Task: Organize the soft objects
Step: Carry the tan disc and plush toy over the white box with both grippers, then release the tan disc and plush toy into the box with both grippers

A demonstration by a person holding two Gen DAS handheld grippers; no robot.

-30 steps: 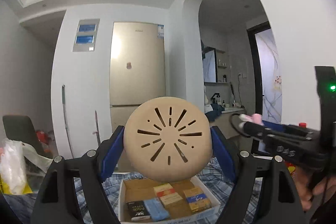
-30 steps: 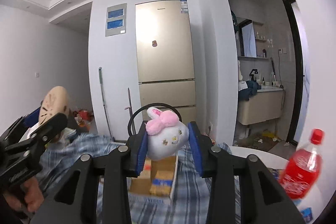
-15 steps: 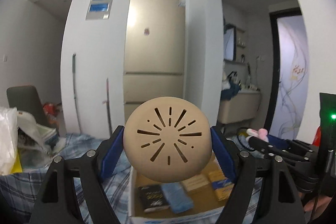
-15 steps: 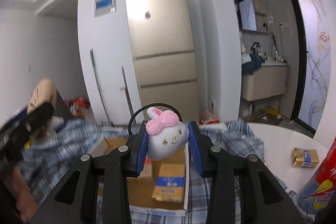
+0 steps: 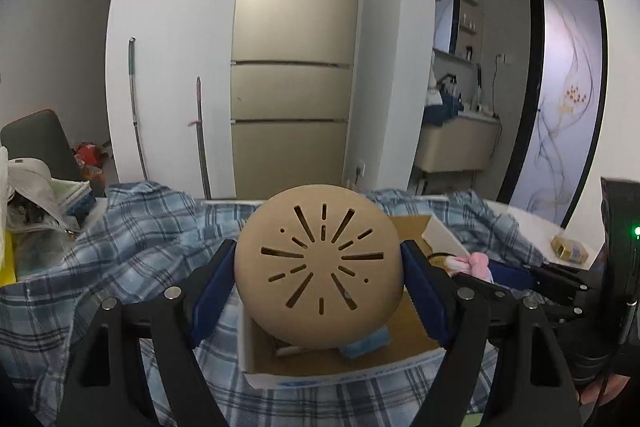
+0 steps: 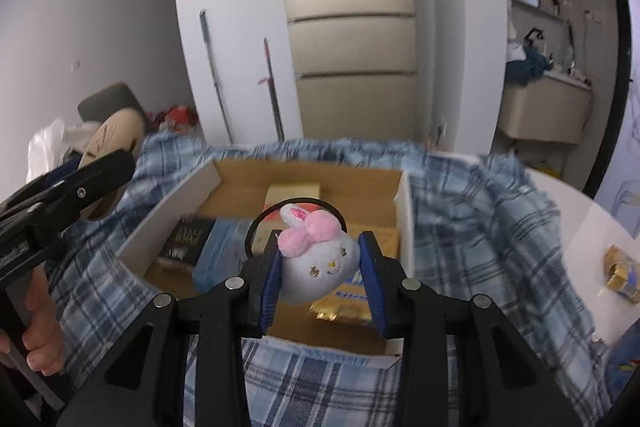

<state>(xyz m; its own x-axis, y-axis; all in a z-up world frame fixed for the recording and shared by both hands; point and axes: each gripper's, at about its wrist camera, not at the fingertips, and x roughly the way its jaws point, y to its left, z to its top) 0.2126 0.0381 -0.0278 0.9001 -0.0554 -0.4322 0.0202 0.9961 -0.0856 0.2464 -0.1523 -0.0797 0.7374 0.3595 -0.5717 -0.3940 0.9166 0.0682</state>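
left gripper pinches tan bun; right gripper pinches bunny plush.

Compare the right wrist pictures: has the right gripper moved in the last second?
Yes. The right gripper, shut on the bunny, tipped down and toward the box; the fridge slid up the frame.

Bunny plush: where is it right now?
The bunny plush is clamped in the right tongs, centre of the right wrist view, above the open cardboard box on the plaid cloth.
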